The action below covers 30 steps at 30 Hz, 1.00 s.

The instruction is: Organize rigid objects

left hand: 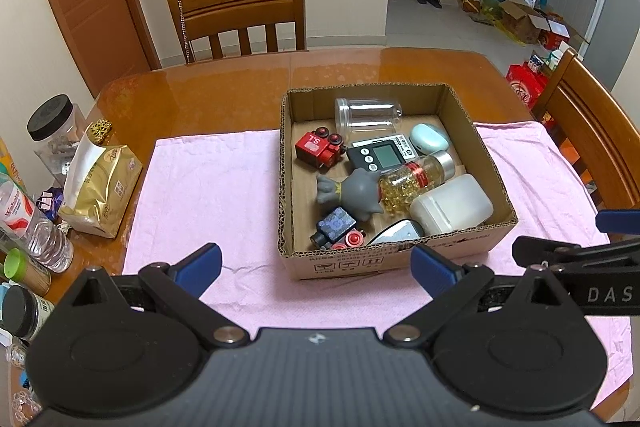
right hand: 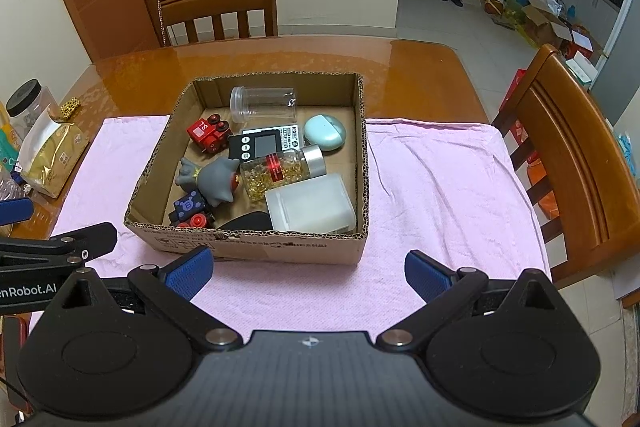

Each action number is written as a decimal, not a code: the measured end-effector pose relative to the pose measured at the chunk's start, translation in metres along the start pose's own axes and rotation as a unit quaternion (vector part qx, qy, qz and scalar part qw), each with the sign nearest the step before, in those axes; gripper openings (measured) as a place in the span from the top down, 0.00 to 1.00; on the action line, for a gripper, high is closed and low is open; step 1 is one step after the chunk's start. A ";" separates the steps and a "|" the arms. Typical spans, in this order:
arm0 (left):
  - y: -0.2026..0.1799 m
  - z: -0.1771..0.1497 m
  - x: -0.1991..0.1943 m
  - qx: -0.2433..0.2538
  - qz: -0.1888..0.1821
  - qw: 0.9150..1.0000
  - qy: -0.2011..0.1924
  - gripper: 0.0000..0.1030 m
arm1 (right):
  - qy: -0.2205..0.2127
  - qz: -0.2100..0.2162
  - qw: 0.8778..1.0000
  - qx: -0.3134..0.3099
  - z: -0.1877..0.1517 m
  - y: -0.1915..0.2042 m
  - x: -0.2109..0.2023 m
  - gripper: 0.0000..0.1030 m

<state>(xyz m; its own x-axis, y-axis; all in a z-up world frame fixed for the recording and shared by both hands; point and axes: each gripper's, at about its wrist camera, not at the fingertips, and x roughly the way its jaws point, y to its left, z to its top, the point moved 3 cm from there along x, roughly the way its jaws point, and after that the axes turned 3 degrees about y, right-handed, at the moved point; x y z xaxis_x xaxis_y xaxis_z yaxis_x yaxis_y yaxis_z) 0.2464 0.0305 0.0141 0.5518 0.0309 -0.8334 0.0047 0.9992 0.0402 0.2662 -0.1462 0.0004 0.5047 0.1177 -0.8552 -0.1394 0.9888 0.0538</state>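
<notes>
L wrist view:
Left tongs (left hand: 316,263): spread wide, nothing btwn pads, hovering at near edge of box; aimed straight at contents, prob. for an easy reach in.
Box (left hand: 400,259): open cardboard, sits on pink towel (left hand: 200,179) on the counter (left hand: 200,91); towel prob. there to stop sliding.
Contents: all inside box, jumbled. Clear jar (left hand: 368,117) on its side at far wall; red toy train (left hand: 320,149) far-left; timer (left hand: 380,157) flat mid; mint case (left hand: 428,138) far-right; grey toy (left hand: 356,191) centre, lying over; capsule bottle (left hand: 416,179) on its side, leaning onto white container (left hand: 452,205); blue toy train (left hand: 338,229) near-left; dark glossy item (left hand: 396,233) at near wall, partly hidden.
Right tongs (left hand: 556,231): seen at right edge, side-on.

R wrist view:
Right tongs (right hand: 308,271): also wide apart, empty, just short of box (right hand: 256,247) near wall.
Contents: same lot inside; white container (right hand: 312,209) near-right corner, capsule bottle (right hand: 280,171) touching it, grey toy (right hand: 212,181) beside bottle, clear jar (right hand: 264,103) at back.
Towel: bare both sides of box, no loose task items on it.
Left tongs (right hand: 60,223): at left edge, side-on.
Stage: fits either items gathered into box, or box waiting to be sorted out; can't settle which.
</notes>
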 end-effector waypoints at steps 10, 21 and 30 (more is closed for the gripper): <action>-0.001 0.000 0.000 0.001 0.001 1.000 0.000 0.03 | -0.002 0.001 1.000 0.002 0.001 -0.002 -0.001 0.00; -0.002 0.001 -0.001 0.001 0.001 1.000 -0.001 0.03 | -0.003 0.000 1.000 0.003 0.001 -0.003 -0.002 0.00; -0.002 0.003 -0.003 0.000 0.002 1.000 -0.001 0.03 | -0.004 0.001 1.000 0.003 0.002 -0.003 -0.003 0.00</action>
<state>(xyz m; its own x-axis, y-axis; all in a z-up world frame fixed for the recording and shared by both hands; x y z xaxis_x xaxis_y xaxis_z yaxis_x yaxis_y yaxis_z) 0.2469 0.0278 0.0181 0.5541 0.0354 -0.8317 0.0014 0.9991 0.0434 0.2667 -0.1493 0.0036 0.5110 0.1195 -0.8513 -0.1357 0.9891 0.0574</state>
